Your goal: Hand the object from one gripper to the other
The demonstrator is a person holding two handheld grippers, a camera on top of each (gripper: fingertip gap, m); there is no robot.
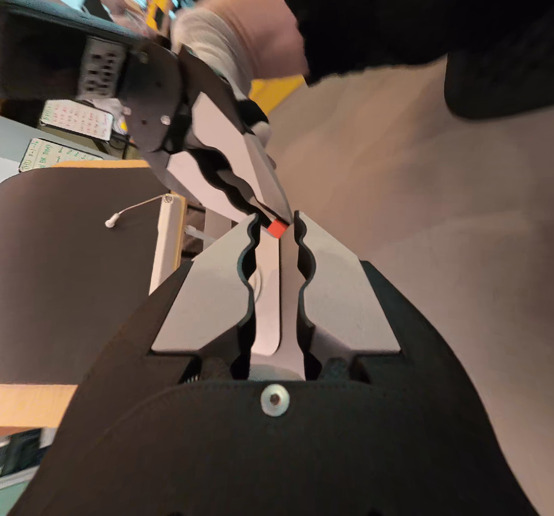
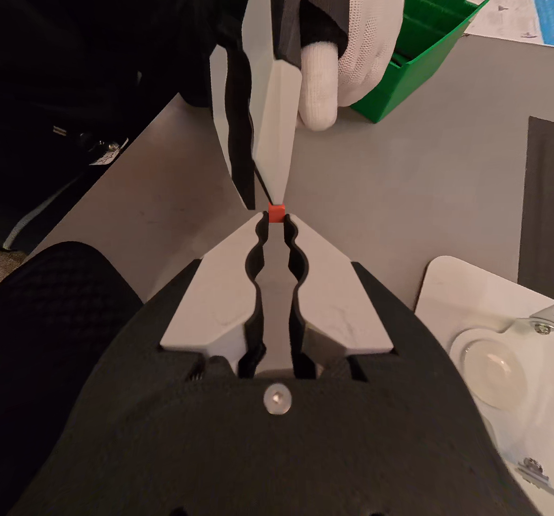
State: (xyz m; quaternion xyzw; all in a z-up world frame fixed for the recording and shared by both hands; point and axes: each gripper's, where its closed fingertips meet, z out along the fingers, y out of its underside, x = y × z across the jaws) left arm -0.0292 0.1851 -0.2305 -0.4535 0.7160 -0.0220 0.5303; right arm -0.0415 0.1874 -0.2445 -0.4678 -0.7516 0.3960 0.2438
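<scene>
In the right wrist view, the right claw (image 2: 276, 216) is seen at 6 o'clock, its pale fingers reaching to the centre. A small red cube (image 2: 276, 214) is pinched between its dark tips, so this claw is closed to a narrow gap on the cube. The cube is held in the air above the grey worktop (image 2: 389, 187). The top of the cube is met by the left claw (image 2: 265, 205), which comes down from 12 o'clock and is seen almost edge-on. That claw is gripped by a white gloved hand (image 2: 353, 40). A white base (image 2: 479, 321) is seen at 4 o'clock on the worktop and a dark mat (image 2: 539, 202) at 3 o'clock. Farther off, at 1 o'clock, a green bin (image 2: 434, 52) is set, with papers (image 2: 509, 13) beyond it. A dark sleeve (image 2: 90, 52) fills the view from 9 to 11 o'clock.

In the left wrist view, the left claw's own fingers are seen at 6 o'clock, parted a little wider than the cube, with a gap left on the 9 o'clock side; contact on the other side cannot be told. The cube is placed between these tips, at the end of the right claw, which enters from 11 o'clock. A black mat (image 1: 75, 262) with a white cable (image 1: 129, 211) on it is seen at 9 o'clock.
</scene>
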